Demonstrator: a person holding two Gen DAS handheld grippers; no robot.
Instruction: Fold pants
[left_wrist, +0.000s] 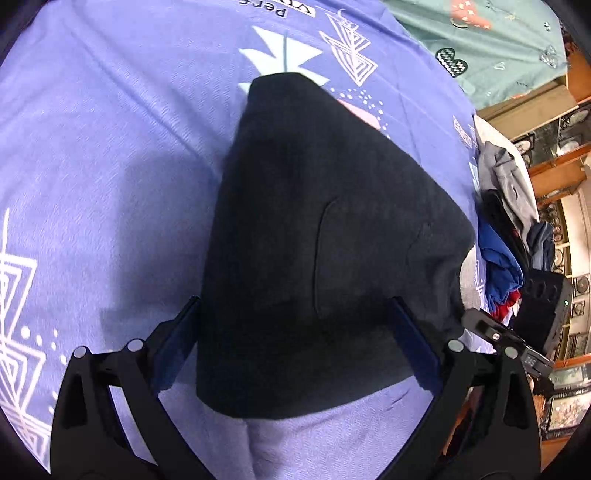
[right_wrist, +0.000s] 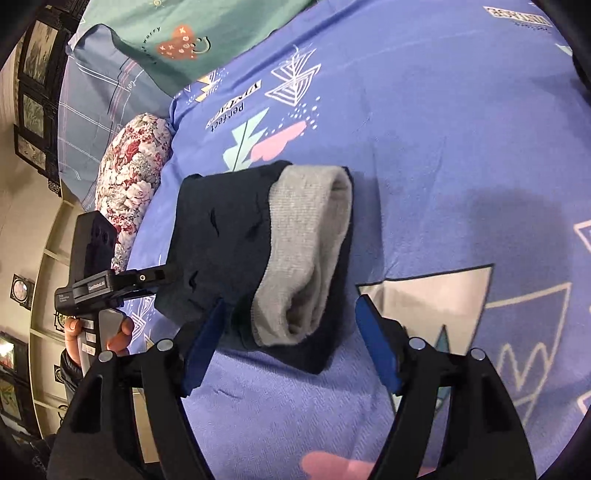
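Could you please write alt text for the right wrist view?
Folded dark pants, grey lining showing, lie on a purple bedsheet between the open blue fingers of the right gripper. The left gripper meets the pants' left edge; a floral pillow lies behind.

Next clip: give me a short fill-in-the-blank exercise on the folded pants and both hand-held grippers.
1. The folded pants lie on a ____ bedspread.
2. The lining showing at the fold is ____.
3. The right hand-held gripper has its jaws ____.
4. The pillow beside the bedspread has a ____ print.

Missing words: purple; grey; open; floral
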